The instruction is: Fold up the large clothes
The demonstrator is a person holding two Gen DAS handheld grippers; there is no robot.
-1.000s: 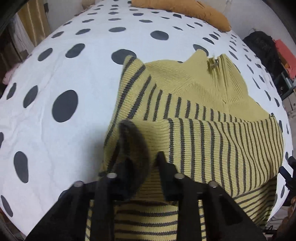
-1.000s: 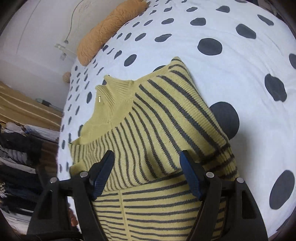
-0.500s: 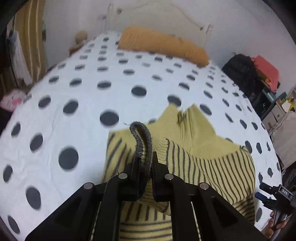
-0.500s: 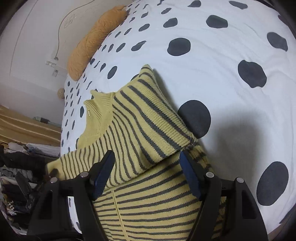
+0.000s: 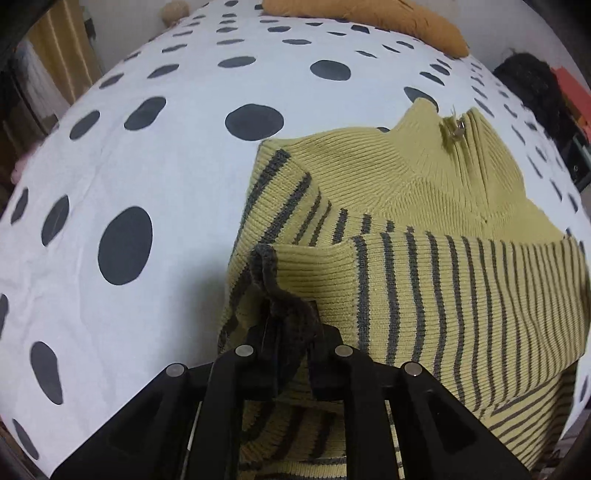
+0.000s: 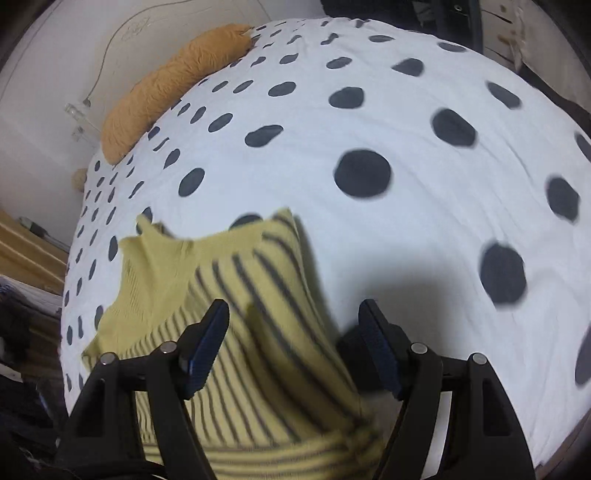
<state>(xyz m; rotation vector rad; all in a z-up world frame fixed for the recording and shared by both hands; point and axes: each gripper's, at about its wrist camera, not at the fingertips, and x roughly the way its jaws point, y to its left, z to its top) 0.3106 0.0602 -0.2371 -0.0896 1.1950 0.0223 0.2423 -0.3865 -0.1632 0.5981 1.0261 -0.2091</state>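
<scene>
A yellow sweater with grey stripes [image 5: 424, 288] lies on the dotted bed sheet [image 5: 147, 166], its zip collar [image 5: 458, 133] pointing away. One sleeve is folded across the chest. My left gripper [image 5: 291, 325] pinches that sleeve's dark grey cuff [image 5: 273, 291] low over the sweater's left side; its jaws are opening slightly, with the cuff still between them. In the right wrist view, my right gripper [image 6: 291, 332] stands open above the sweater's [image 6: 258, 295] right edge, nothing pressed between its blue pads [image 6: 203, 343]. That view is blurred by motion.
An orange pillow [image 5: 369, 14] lies at the head of the bed, seen too in the right wrist view [image 6: 170, 88]. A black bag [image 5: 532, 85] and red items stand beside the bed on the right. Wide bare sheet [image 6: 406, 184] spreads left and right of the sweater.
The left gripper closed on the cuff, lifted it, then came back down low over the sweater. The right gripper, still open, swung toward the sweater's right edge.
</scene>
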